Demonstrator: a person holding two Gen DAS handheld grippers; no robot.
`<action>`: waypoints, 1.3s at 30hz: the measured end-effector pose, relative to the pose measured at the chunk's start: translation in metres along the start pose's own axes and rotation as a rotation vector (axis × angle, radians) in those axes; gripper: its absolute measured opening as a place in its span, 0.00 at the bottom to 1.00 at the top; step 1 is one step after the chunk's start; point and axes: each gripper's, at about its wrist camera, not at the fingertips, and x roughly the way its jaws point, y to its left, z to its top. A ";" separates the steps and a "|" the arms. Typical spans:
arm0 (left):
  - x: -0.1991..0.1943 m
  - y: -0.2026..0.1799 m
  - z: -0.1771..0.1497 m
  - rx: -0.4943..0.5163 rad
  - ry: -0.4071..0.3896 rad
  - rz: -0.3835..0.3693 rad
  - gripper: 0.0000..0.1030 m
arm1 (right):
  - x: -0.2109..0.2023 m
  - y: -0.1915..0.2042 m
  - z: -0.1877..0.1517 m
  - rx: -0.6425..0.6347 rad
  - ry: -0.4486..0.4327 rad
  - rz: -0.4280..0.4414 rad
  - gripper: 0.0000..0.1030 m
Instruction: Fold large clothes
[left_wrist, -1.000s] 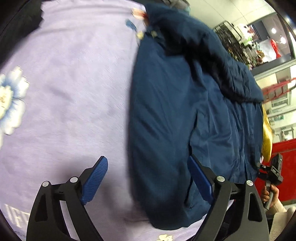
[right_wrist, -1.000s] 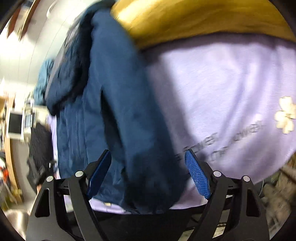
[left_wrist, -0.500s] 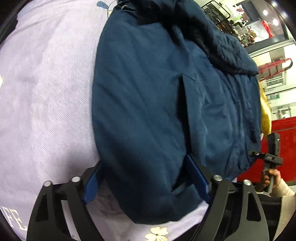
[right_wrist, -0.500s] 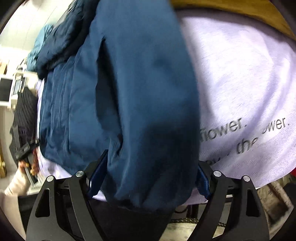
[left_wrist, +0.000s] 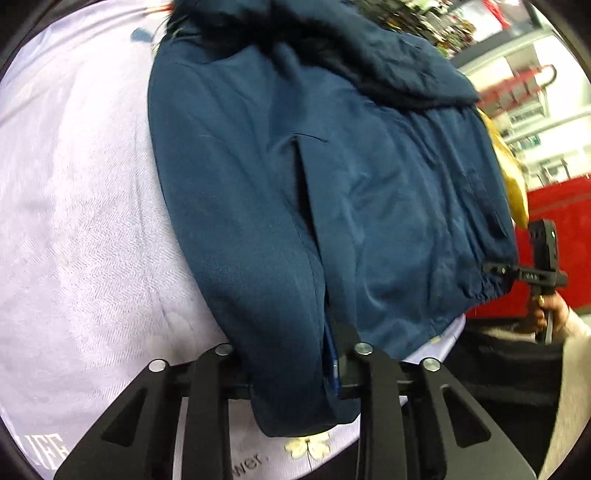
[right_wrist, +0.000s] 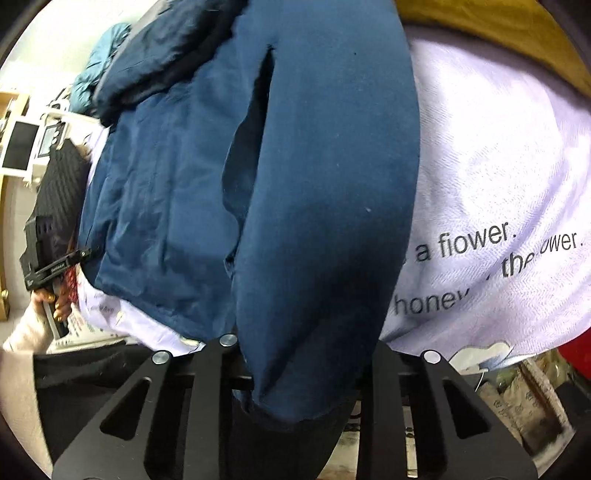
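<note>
A navy blue jacket (left_wrist: 332, 177) lies on a lilac cloth (left_wrist: 74, 221) with printed words and flowers. Both sleeves are folded in along its body. My left gripper (left_wrist: 291, 365) is shut on the left sleeve's cuff end, its pads mostly hidden by the fabric. In the right wrist view the jacket (right_wrist: 166, 184) fills the middle, and my right gripper (right_wrist: 299, 369) is shut on the right sleeve (right_wrist: 325, 184) near its cuff. Each gripper also shows small at the edge of the other's view.
A mustard yellow garment (right_wrist: 498, 33) lies at the far edge of the lilac cloth (right_wrist: 498, 166). A red cabinet (left_wrist: 554, 206) and shelves stand beyond the table. A teal garment (right_wrist: 99, 59) lies past the jacket's hood.
Both grippers have moved in over the sleeve ends and closed on them. They were open a second ago with the blue pads showing.
</note>
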 end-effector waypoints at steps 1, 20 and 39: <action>-0.003 -0.003 -0.003 0.016 0.006 -0.001 0.23 | -0.003 0.003 -0.002 -0.012 0.006 0.005 0.24; -0.019 -0.042 -0.021 0.040 0.036 0.026 0.22 | -0.007 0.027 0.007 -0.005 0.101 0.107 0.23; -0.112 0.012 0.147 -0.159 -0.375 0.058 0.18 | -0.106 0.048 0.198 0.138 -0.333 0.485 0.24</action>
